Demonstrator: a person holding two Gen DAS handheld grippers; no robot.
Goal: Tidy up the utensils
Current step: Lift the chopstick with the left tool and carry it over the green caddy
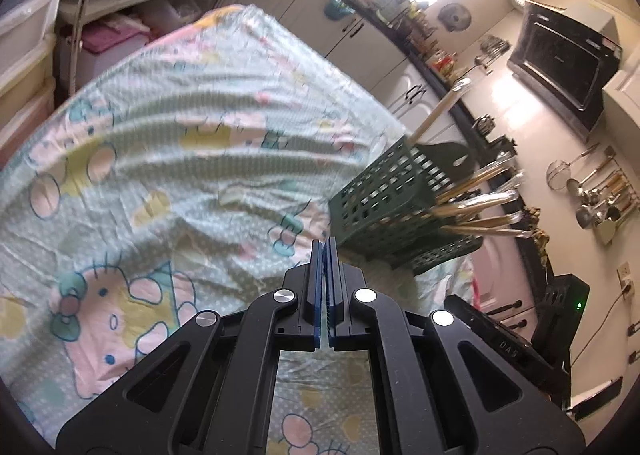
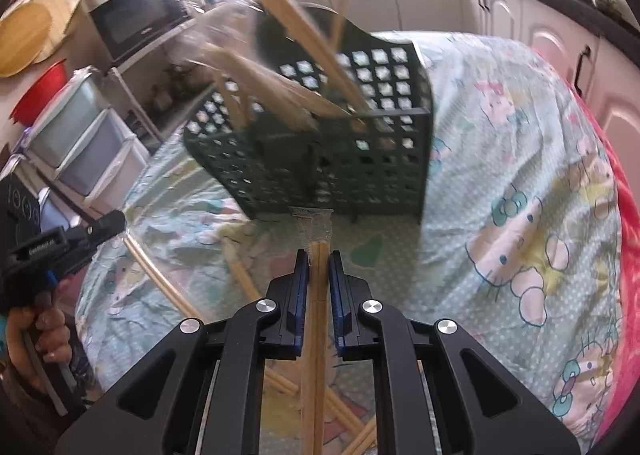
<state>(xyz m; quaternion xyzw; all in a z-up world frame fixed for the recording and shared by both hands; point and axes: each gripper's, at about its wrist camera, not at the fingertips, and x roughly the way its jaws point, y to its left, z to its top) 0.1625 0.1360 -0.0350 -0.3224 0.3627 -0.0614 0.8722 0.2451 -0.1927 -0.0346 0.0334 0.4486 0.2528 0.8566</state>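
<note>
A dark green perforated basket [image 2: 360, 159] stands on the cartoon-print cloth and holds several wrapped wooden chopstick pairs [image 2: 288, 87]. In the left wrist view the basket [image 1: 384, 199] is ahead and right, with chopsticks [image 1: 480, 201] sticking out. My right gripper [image 2: 319, 255] is shut on a wrapped chopstick pair [image 2: 316, 319], just in front of the basket. More chopsticks [image 2: 160, 279] lie loose on the cloth to the left. My left gripper [image 1: 325, 243] is shut and empty above the cloth; it also shows in the right wrist view [image 2: 60, 247].
The cloth [image 1: 180, 159] covers the table. White cabinets [image 1: 352, 27] and a dark countertop run behind. A black oven [image 1: 568, 55] and hanging ladles [image 1: 600, 199] are on the wall. Plastic drawers [image 2: 88, 143] and a microwave [image 2: 136, 19] stand at the left.
</note>
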